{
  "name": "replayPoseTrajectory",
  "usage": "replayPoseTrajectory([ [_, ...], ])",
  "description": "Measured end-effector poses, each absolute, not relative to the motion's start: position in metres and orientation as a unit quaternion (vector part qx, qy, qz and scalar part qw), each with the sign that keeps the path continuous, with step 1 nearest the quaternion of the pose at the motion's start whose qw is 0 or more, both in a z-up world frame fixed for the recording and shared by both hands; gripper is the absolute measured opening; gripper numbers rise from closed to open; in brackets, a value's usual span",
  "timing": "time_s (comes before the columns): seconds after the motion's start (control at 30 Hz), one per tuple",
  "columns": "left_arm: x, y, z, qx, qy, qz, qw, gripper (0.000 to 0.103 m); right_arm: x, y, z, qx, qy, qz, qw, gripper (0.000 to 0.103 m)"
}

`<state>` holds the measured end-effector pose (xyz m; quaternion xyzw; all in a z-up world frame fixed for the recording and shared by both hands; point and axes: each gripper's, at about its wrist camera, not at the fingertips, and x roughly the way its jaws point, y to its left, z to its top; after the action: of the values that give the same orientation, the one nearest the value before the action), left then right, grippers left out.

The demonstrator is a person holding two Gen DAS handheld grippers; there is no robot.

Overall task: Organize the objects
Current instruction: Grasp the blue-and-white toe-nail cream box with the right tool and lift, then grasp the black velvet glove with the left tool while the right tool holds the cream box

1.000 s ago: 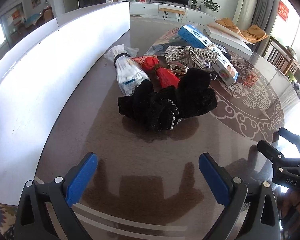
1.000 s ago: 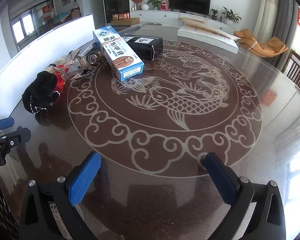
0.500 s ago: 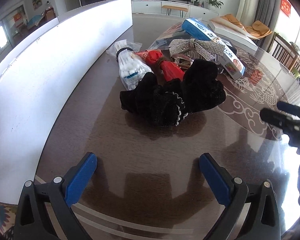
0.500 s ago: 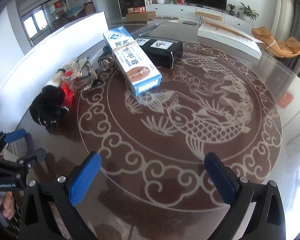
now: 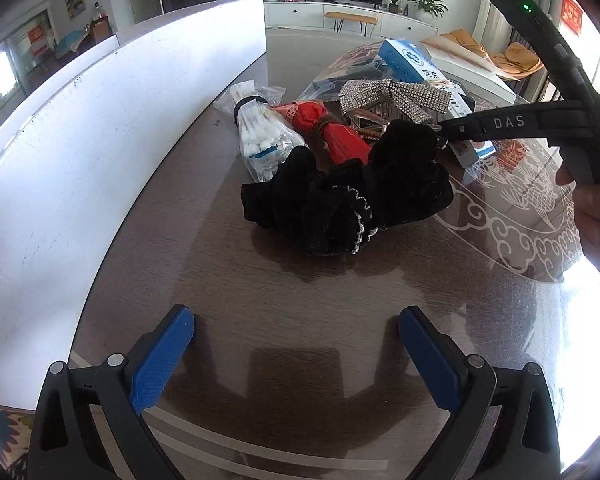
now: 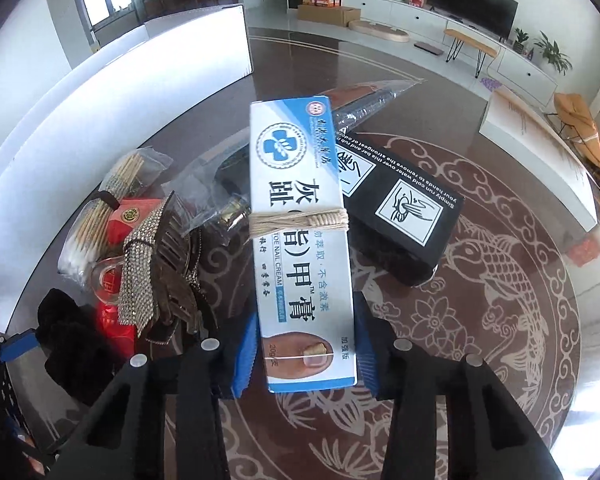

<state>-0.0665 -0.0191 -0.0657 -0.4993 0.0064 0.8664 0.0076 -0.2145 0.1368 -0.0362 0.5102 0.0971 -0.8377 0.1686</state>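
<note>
Because its jaws have just been closing, the right gripper (image 6: 304,356) now pinches the long blue-and-white cardboard nail-cream box (image 6: 300,240) at lower centre, ready for sorting, while the left gripper (image 5: 296,356) waits wide and empty.

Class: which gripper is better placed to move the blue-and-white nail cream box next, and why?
Right. The right gripper has just been closing with the blue-and-white nail cream box between its pads; the left gripper hangs open over bare table.

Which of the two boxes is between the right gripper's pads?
The blue-and-white nail cream box, tied with string; the right gripper has just closed on its near end. The black box lies free beside it.
</note>
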Motion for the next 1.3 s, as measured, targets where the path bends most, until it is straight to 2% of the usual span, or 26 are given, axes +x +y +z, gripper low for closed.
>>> replayPoseTrajectory([
  [0.17,-0.064,-0.022,-0.065,-0.501,0.001,0.866,0.009,0.103,-0.148,0.16,-0.04,0.513,0.098,-0.84,0.147,0.042],
  [0.33,-0.061,-0.036,-0.06,-0.498,-0.042,0.866,0.02,0.103,-0.075,0.186,-0.037,0.502,0.078,-0.852,0.131,0.044],
  [0.37,-0.061,-0.041,-0.059,-0.496,-0.055,0.866,0.021,0.103,-0.065,0.189,-0.038,0.495,0.074,-0.856,0.127,0.059],
  [0.4,-0.061,-0.044,-0.057,-0.493,-0.068,0.867,0.02,0.103,-0.056,0.192,-0.041,0.488,0.073,-0.862,0.118,0.084],
  [0.43,-0.06,-0.049,-0.055,-0.489,-0.081,0.869,0.019,0.103,-0.05,0.197,-0.045,0.479,0.072,-0.868,0.107,0.094],
  [0.47,-0.058,-0.051,-0.053,-0.483,-0.093,0.871,0.017,0.103,-0.047,0.203,-0.049,0.47,0.07,-0.874,0.099,0.098],
  [0.53,-0.053,-0.06,-0.046,-0.465,-0.117,0.877,0.018,0.103,-0.037,0.211,-0.051,0.454,0.045,-0.885,0.098,0.1],
  [0.67,-0.044,-0.071,-0.025,-0.407,-0.139,0.902,0.016,0.103,-0.044,0.21,-0.052,0.454,0.046,-0.886,0.082,0.1],
  [0.77,-0.048,-0.064,-0.008,-0.368,-0.107,0.923,0.022,0.103,-0.047,0.208,-0.053,0.456,0.048,-0.884,0.087,0.103],
  [0.83,-0.06,-0.052,-0.002,-0.357,-0.058,0.932,0.033,0.103,-0.048,0.208,-0.054,0.456,0.048,-0.884,0.087,0.103],
  [0.97,-0.095,-0.027,-0.006,-0.365,0.019,0.929,0.061,0.103,-0.048,0.208,-0.054,0.456,0.048,-0.884,0.087,0.103],
  [1.13,-0.115,-0.002,-0.031,-0.426,0.035,0.89,0.158,0.103,-0.047,0.211,-0.054,0.456,0.044,-0.885,0.08,0.103],
  [1.3,-0.092,0.008,-0.038,-0.461,0.038,0.851,0.249,0.103,-0.045,0.211,-0.054,0.456,0.044,-0.885,0.079,0.103],
])
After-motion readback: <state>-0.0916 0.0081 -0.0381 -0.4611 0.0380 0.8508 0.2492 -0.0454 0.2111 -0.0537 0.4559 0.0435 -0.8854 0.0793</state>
